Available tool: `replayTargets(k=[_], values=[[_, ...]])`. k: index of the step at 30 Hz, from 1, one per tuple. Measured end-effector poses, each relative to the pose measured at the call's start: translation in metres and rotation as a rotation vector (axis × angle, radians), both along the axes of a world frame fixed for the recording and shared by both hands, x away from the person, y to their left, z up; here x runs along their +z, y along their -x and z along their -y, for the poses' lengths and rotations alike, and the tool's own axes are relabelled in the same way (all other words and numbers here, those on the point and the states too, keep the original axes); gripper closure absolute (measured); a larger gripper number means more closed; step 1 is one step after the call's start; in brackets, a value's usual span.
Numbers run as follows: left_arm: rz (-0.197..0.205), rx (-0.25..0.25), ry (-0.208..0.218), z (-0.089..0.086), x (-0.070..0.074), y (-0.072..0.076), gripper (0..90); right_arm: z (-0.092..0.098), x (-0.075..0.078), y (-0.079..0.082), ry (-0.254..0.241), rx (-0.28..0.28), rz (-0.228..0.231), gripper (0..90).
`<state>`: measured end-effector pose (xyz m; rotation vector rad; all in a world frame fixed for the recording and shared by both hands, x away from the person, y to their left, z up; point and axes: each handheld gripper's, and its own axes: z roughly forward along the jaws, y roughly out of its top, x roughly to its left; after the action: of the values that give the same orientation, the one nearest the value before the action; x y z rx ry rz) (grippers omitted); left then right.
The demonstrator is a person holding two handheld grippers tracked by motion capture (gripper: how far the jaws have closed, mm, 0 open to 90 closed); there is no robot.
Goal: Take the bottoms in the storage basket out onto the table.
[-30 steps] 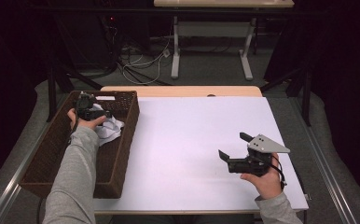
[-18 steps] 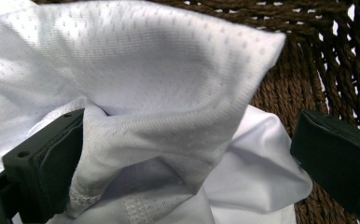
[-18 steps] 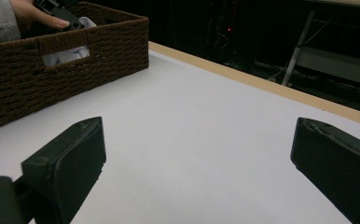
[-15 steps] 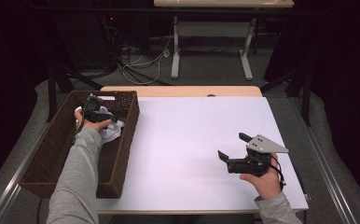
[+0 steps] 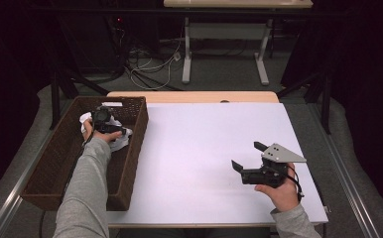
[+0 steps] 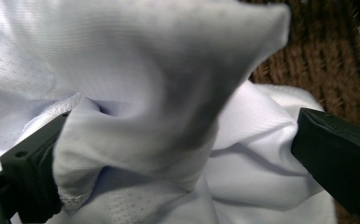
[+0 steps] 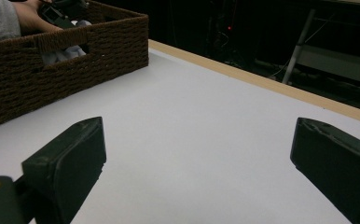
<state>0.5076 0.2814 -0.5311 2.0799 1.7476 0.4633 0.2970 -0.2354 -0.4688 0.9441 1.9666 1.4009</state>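
The left gripper [image 5: 111,128] sits inside the brown woven wicker basket [image 5: 130,163] at the left edge of the white table [image 5: 199,148], its jaws spread wide around a crumpled white mesh cloth [image 6: 136,93] — folds bunch up between them and drape over the left jaw, but the jaws are not closed on it. The cloth lies at the basket's far end. The right gripper [image 5: 246,161] hovers low over the table's right side — jaws wide apart, holding nothing.

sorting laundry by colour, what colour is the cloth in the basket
White cloth, with a fine mesh weave in places; it shows best in the left gripper view.
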Motion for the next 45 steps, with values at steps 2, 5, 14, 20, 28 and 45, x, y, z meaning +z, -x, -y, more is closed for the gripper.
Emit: replayTargets(k=[2, 5, 14, 20, 28, 45], values=[[-0.009, -0.007, -0.014, 0.000, -0.001, 0.000, 0.3, 0.000, 0.000, 0.000, 0.001, 0.002, -0.002, 3.0], [-0.021, -0.023, -0.057, 0.001, -0.003, 0.000, 0.3, 0.000, 0.000, 0.000, 0.003, -0.001, -0.001, 3.3], [-0.008, -0.003, -0.094, -0.001, -0.005, 0.001, 0.6, 0.001, -0.001, 0.000, 0.008, -0.003, 0.000, 3.6], [0.005, 0.017, -0.090, -0.007, -0.002, 0.003, 7.2, 0.001, 0.000, 0.001, 0.011, -0.010, 0.001, 3.9], [0.014, 0.057, -0.090, -0.020, 0.002, 0.006, 17.2, 0.001, 0.000, 0.001, 0.021, -0.015, 0.000, 4.3], [-0.002, 0.122, -0.030, -0.039, -0.005, 0.010, 16.7, 0.002, -0.001, 0.001, 0.022, -0.017, 0.005, 4.7]])
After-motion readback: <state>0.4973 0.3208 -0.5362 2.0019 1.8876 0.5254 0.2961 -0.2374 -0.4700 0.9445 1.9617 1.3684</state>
